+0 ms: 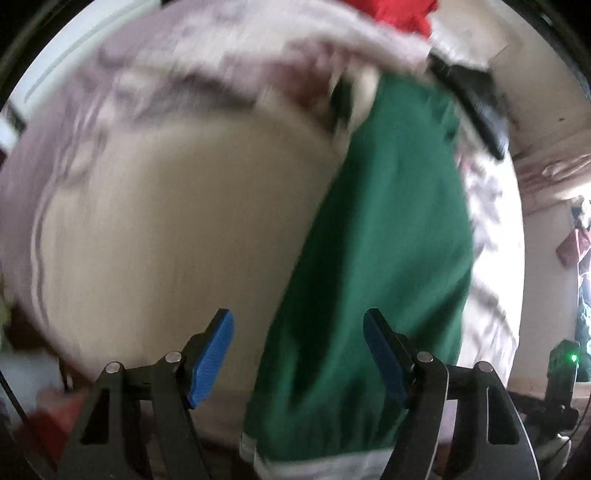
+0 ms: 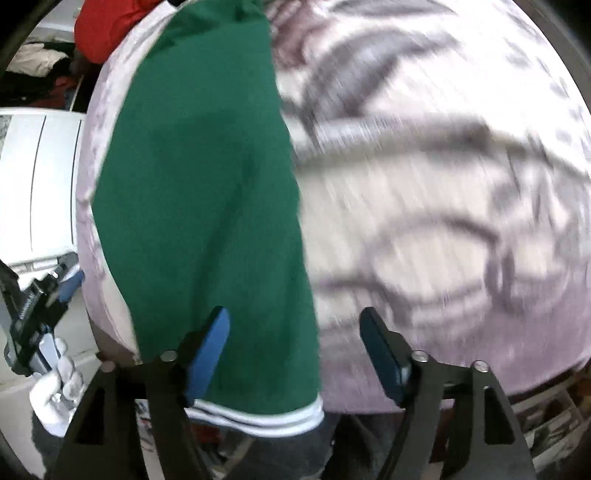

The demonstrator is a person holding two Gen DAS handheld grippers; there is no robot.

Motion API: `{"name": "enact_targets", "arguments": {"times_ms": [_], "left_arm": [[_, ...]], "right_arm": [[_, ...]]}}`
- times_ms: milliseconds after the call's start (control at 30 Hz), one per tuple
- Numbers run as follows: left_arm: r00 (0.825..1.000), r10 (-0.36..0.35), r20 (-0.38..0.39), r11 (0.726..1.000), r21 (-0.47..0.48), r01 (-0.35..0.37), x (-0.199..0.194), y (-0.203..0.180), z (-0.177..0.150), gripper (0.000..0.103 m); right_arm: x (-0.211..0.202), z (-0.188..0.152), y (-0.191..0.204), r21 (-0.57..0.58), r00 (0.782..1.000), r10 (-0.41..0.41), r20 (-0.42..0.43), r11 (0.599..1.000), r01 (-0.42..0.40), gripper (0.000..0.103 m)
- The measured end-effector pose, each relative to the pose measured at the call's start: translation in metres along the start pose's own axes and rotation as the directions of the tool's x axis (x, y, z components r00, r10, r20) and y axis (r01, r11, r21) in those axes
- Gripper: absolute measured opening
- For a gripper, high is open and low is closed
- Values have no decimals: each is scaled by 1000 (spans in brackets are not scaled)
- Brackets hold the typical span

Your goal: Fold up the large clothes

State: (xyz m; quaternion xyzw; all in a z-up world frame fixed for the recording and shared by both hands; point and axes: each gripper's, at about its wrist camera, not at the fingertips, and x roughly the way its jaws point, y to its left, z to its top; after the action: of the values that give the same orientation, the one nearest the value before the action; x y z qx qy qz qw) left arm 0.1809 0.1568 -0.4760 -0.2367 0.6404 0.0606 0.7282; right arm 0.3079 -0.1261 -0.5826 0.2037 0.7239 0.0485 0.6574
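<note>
A large green garment (image 1: 373, 266) with a white striped hem (image 1: 317, 461) lies on a pale patterned cloth-covered surface (image 1: 177, 229). My left gripper (image 1: 297, 354) is open, its blue pads (image 1: 212, 360) wide apart above the garment's lower edge, holding nothing. In the right wrist view the green garment (image 2: 207, 206) runs down the left of the patterned cloth (image 2: 443, 221), its white striped hem (image 2: 258, 417) near the bottom. My right gripper (image 2: 295, 354) is open and empty over the garment's right edge. Both views are motion-blurred.
A red garment (image 1: 402, 14) lies at the far end; it also shows in the right wrist view (image 2: 107, 29). A white cabinet (image 2: 40, 184) stands left. The other gripper (image 2: 40, 314) shows at the left edge. A pile of clothes (image 2: 40, 70) lies behind.
</note>
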Motion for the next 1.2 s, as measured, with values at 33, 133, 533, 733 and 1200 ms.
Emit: {"name": "enact_targets", "arguments": {"times_ms": [33,133,533,733,1200], "left_arm": [[1000,-12,-28,1000,-5,12,3,2,-15,71],[991,-42,-131,999,-13,41,27,4,-57,70],[974,-213,77,974,-58,218,-14,8,-108,10],[977,-211,-7,967,-145,208,60,32,-112,15],[973,-191,129,980,-36,197,3,-22,-59,55]], "right_arm": [[6,-16,-6,7,1000,1,-21,1000,-1,81],[29,-49,-20,50,995,61,-83,997,-57,81],[92,-104,-24,203,965,232,-124,958,-204,11],[87,-122,-35,182,984,129,-123,978,-105,8],[43,-104,9,40,977,214,17,976,-215,23]]}}
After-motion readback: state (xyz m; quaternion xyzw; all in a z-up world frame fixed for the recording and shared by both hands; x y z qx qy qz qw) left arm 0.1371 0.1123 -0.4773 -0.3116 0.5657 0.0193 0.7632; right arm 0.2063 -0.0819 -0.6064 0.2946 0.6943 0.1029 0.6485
